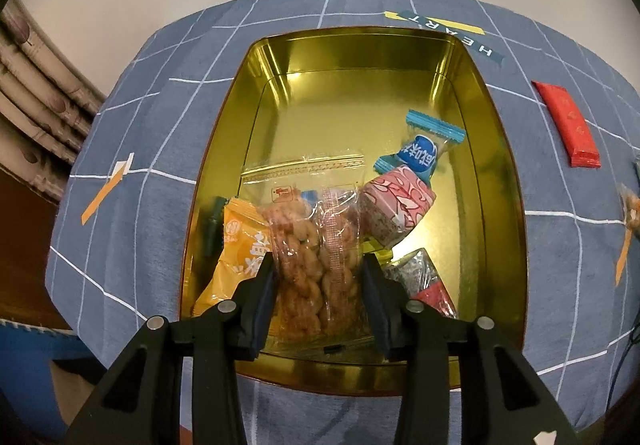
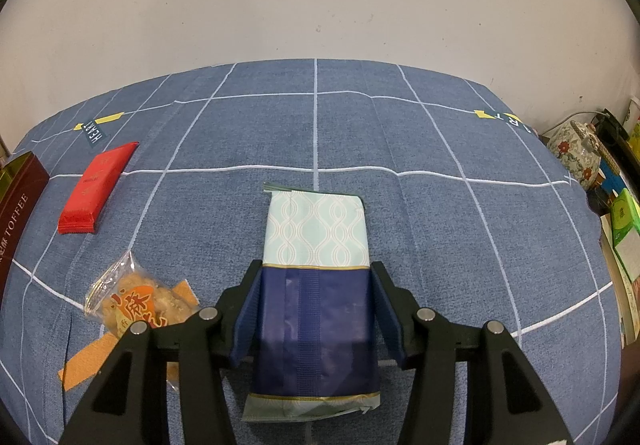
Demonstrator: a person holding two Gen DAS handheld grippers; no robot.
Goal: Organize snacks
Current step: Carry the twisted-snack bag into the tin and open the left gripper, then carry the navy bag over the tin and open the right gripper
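Note:
In the left wrist view a gold tin point(image 1: 496, 149) stands open on the blue checked cloth. My left gripper point(image 1: 318, 269) hovers over its near end, open, its jaws either side of a clear bag of fried twists point(image 1: 316, 257) that lies in the tin. Also in the tin are an orange packet point(image 1: 236, 249), a pink packet point(image 1: 396, 205) and a blue candy point(image 1: 424, 153). In the right wrist view my right gripper point(image 2: 316, 281) is open, its jaws either side of a navy and pale-green packet point(image 2: 316, 269) lying on the cloth.
A red packet point(image 2: 98, 187) and a clear bag of twists with an orange label point(image 2: 140, 305) lie left of my right gripper. The tin's dark red side point(image 2: 16, 213) shows at far left. A floral teapot point(image 2: 576, 149) and boxes stand beyond the table's right edge.

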